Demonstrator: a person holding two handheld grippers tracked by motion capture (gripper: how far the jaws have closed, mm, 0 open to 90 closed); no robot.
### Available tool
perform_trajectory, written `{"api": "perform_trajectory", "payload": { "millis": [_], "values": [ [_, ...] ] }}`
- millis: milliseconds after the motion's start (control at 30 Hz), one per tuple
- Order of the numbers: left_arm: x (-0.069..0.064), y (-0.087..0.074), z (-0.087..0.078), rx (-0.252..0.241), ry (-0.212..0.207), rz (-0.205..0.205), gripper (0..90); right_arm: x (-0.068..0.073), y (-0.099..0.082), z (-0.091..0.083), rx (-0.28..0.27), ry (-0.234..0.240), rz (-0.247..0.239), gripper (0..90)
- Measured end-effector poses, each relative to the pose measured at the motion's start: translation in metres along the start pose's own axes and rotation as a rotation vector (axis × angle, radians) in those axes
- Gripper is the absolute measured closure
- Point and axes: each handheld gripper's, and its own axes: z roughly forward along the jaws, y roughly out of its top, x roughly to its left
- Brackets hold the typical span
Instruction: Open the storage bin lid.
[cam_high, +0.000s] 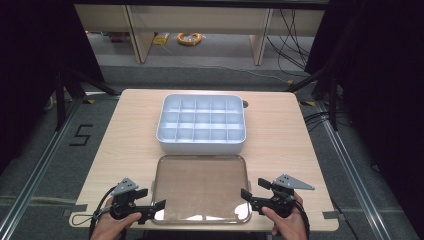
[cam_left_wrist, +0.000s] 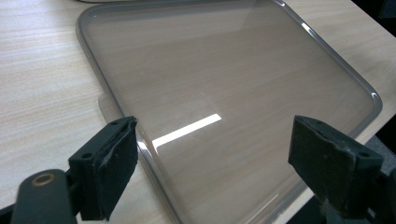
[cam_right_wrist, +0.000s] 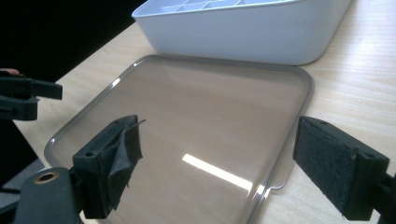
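High view | clear lid (cam_high: 202, 187) is lying flat on table (cam_high: 115, 145), just before white divided box (cam_high: 201, 123) | left gripper (cam_high: 151, 198) and right gripper (cam_high: 252, 190) are being held wide, nothing gripped | "5" (cam_high: 81, 135) is marked on floor

My left gripper (cam_high: 151, 198) and right gripper (cam_high: 251, 189) are black, each topped by a grey three-cornered plate and trailing black cable. My pads (cam_right_wrist: 122, 161) look frayed, perhaps torn foam.
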Motion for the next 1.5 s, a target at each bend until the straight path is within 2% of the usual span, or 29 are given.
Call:
{"api": "perform_trajectory", "payload": {
  "millis": [67,100,133,167,267,300,333,467,500,533,567,600,633,700,833,867,900,967,1000,1133,1167,1200,1233,1267,1300,1367,1400,1433,1500],
  "values": [
    [-0.002,-0.002,-0.001,-0.002,-0.006,0.004,15.2,0.004,-0.001,-0.003,0.018,0.011,-0.023,15.9],
    [-0.002,-0.003,-0.002,-0.005,-0.008,0.003,15.2,0.005,-0.002,-0.004,0.011,0.028,-0.064,15.9],
    [-0.003,-0.004,-0.003,0.000,-0.010,0.009,15.2,0.009,-0.002,-0.006,0.021,0.030,-0.035,15.8],
    [-0.003,-0.005,-0.003,-0.003,-0.006,0.019,15.2,0.008,-0.003,-0.005,0.014,0.021,-0.066,15.9],
    [-0.007,-0.007,-0.006,-0.005,0.000,0.058,15.2,0.014,-0.008,-0.008,0.029,0.034,-0.043,15.8],
    [-0.008,-0.008,-0.006,-0.009,0.002,0.064,15.2,0.013,-0.009,-0.008,0.029,0.055,-0.067,15.9],
    [-0.008,-0.008,-0.009,0.012,-0.001,0.085,15.2,0.017,-0.011,-0.011,0.050,0.043,-0.023,15.9],
    [-0.014,-0.012,-0.009,-0.014,-0.014,0.089,15.2,0.017,-0.016,-0.012,0.044,0.042,-0.075,15.9],
    [-0.014,-0.013,-0.011,0.001,-0.012,0.114,15.2,0.020,-0.017,-0.014,0.053,0.053,-0.042,15.9],
    [-0.015,-0.014,-0.011,-0.009,-0.010,0.111,15.2,0.017,-0.017,-0.014,0.055,0.043,-0.085,15.9],
    [-0.016,-0.015,-0.012,-0.010,-0.013,0.110,15.2,0.019,-0.019,-0.015,0.059,0.040,-0.055,15.9],
    [-0.017,-0.016,-0.012,-0.004,-0.017,0.101,15.2,0.017,-0.019,-0.017,0.051,0.045,-0.090,15.9],
    [-0.018,-0.017,-0.013,-0.003,-0.016,0.105,15.2,0.019,-0.021,-0.015,0.043,0.052,-0.061,15.9],
    [-0.019,-0.019,-0.014,-0.004,-0.021,0.116,15.2,0.018,-0.021,-0.018,0.047,0.052,-0.087,15.9],
    [-0.023,-0.022,-0.016,0.000,-0.014,0.124,15.2,0.019,-0.025,-0.019,0.066,0.046,-0.089,16.0],
    [-0.024,-0.023,-0.018,0.007,-0.009,0.140,15.2,0.024,-0.026,-0.023,0.091,0.048,-0.037,16.0],
    [-0.024,-0.024,-0.019,0.014,-0.006,0.164,15.2,0.020,-0.027,-0.021,0.076,0.040,-0.104,16.0],
    [-0.025,-0.025,-0.020,0.008,-0.011,0.167,15.2,0.023,-0.030,-0.024,0.088,0.044,-0.077,16.0],
    [-0.026,-0.027,-0.020,-0.001,-0.021,0.158,15.2,0.021,-0.031,-0.023,0.079,0.057,-0.101,16.0],
    [-0.028,-0.031,-0.023,0.012,-0.007,0.174,15.2,0.024,-0.038,-0.027,0.108,0.047,-0.086,16.0],
    [-0.029,-0.032,-0.023,0.010,-0.015,0.156,15.2,0.026,-0.040,-0.028,0.115,0.046,-0.065,16.0],
    [-0.028,-0.033,-0.025,0.022,-0.017,0.170,15.2,0.023,-0.040,-0.028,0.115,0.040,-0.121,16.0],
    [-0.030,-0.035,-0.025,0.010,-0.014,0.158,15.2,0.024,-0.041,-0.029,0.125,0.051,-0.114,16.0],
    [-0.029,-0.035,-0.026,0.017,-0.025,0.181,15.2,0.027,-0.043,-0.031,0.134,0.041,-0.101,16.1],
    [-0.030,-0.037,-0.026,0.012,-0.024,0.166,15.2,0.026,-0.043,-0.030,0.117,0.058,-0.143,16.1],
    [-0.031,-0.040,-0.027,0.019,-0.029,0.150,15.2,0.028,-0.045,-0.033,0.137,0.045,-0.137,16.1],
    [-0.031,-0.042,-0.029,0.037,-0.029,0.169,15.2,0.032,-0.047,-0.034,0.154,0.049,-0.095,16.1],
    [-0.033,-0.043,-0.029,0.024,-0.035,0.148,15.2,0.029,-0.048,-0.032,0.139,0.047,-0.152,16.1],
    [-0.033,-0.044,-0.031,0.027,-0.036,0.162,15.2,0.030,-0.050,-0.034,0.151,0.048,-0.154,16.2]
  ]
}}
